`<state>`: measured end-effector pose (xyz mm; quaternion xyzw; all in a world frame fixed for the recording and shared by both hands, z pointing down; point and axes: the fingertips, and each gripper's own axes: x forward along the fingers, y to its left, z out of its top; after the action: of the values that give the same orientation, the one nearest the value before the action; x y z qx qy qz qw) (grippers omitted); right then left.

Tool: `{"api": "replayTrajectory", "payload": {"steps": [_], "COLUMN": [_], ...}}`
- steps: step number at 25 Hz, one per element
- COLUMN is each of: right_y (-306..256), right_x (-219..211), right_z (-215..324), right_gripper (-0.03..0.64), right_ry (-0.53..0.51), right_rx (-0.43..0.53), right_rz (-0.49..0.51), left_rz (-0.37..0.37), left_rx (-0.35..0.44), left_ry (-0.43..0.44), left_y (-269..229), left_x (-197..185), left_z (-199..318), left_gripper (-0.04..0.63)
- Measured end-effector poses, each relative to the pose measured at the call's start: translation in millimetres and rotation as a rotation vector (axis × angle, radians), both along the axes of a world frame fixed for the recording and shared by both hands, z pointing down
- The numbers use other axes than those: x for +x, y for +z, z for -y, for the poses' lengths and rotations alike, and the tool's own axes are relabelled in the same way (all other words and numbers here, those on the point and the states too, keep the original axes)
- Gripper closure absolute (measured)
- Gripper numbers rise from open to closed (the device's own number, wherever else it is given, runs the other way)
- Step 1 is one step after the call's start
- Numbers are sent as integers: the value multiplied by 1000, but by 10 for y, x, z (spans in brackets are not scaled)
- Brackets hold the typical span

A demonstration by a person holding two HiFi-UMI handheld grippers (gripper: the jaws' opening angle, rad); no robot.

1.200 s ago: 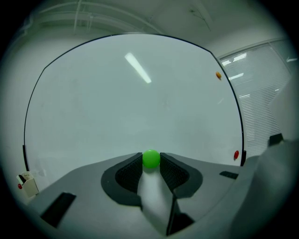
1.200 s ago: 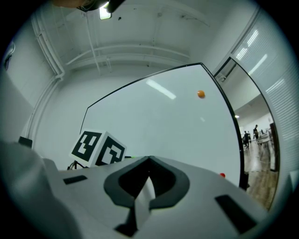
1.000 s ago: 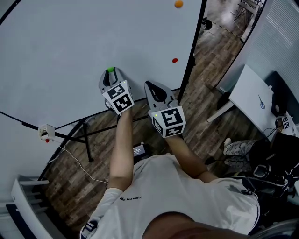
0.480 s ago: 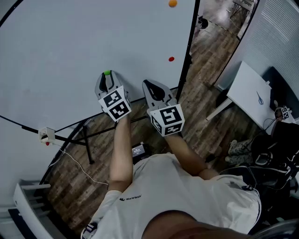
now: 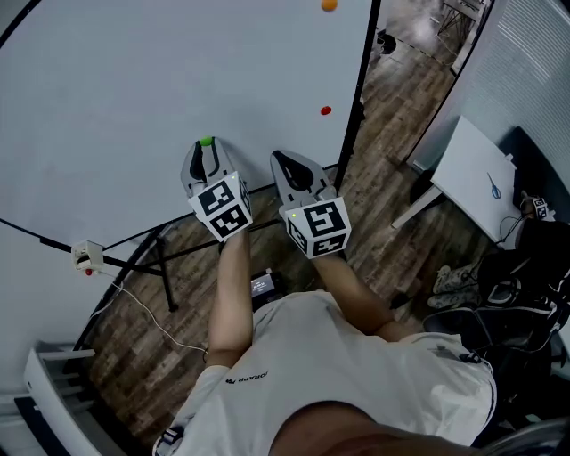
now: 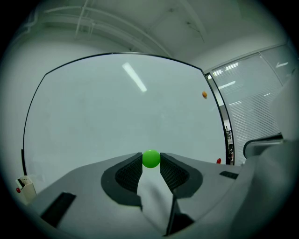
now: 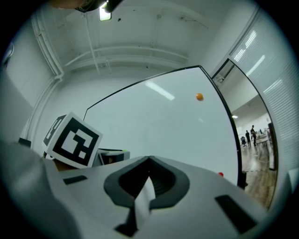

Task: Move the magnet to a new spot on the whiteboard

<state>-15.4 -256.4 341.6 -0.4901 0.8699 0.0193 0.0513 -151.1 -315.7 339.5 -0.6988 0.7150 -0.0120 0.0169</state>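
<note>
A small round green magnet sits pinched between the tips of my left gripper, close in front of the whiteboard; whether it touches the board I cannot tell. In the head view the green magnet shows just past the jaw tips. My right gripper hangs beside the left one, near the board's lower right edge, with its tips met and nothing between them. A red magnet and an orange magnet sit on the board's right side.
The whiteboard's black frame post runs down the right side, with a stand leg over a wooden floor. A white eraser holder hangs at the board's lower left. A white table and bags lie to the right.
Both grippers have drifted slightly left and down along the board's lower edge, the green magnet still held in the left one.
</note>
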Motion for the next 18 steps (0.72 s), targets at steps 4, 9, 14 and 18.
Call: {"api": "replayTrajectory", "payload": {"steps": [4, 9, 14, 18], "right_y": [-2, 8, 0, 18], "right_x": [9, 7, 41, 38], "right_z": [-7, -11, 8, 22], "right_gripper": [604, 603, 604, 604], "right_ry": [1, 1, 6, 8], "right_rx": [0, -1, -1, -6], "right_rz": [3, 6, 11, 11], "left_rz": [3, 4, 6, 2], "left_rx": [6, 15, 14, 18], "left_ry": [6, 12, 23, 27], "left_y": [-16, -30, -21, -19], "left_x": [31, 49, 112, 124], "left_z": [-64, -135, -165, -208], "left_gripper": [477, 477, 477, 477]}}
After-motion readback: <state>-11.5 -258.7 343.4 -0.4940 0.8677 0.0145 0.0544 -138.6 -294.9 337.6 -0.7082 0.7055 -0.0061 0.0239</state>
